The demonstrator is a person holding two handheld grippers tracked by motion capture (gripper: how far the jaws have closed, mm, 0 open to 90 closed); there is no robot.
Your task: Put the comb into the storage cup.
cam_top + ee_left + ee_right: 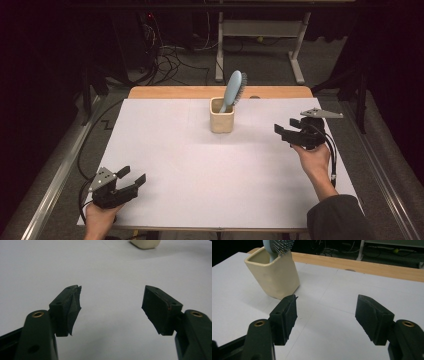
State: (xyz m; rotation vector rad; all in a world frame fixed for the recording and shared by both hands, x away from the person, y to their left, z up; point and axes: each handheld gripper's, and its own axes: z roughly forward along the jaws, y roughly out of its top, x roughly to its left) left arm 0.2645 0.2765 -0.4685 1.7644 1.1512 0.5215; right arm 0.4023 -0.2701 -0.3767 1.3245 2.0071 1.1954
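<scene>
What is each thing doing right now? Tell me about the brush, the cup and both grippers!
Brush: standing handle-down in the cup, leaning, bristle head sticking out the top.
Cup: upright on the white table, holding the brush.
Left gripper: open, nothing between its jaws, near the table's front left corner.
Right gripper: open, nothing between its jaws, to the right of the cup and apart from it.

It looks like a lab or test room: a white-covered table [165, 165] stands on grey carpet [260, 65], tangled cables [170, 57] trail behind it, and a bare metal desk frame [260, 30] waits in darkness.
</scene>
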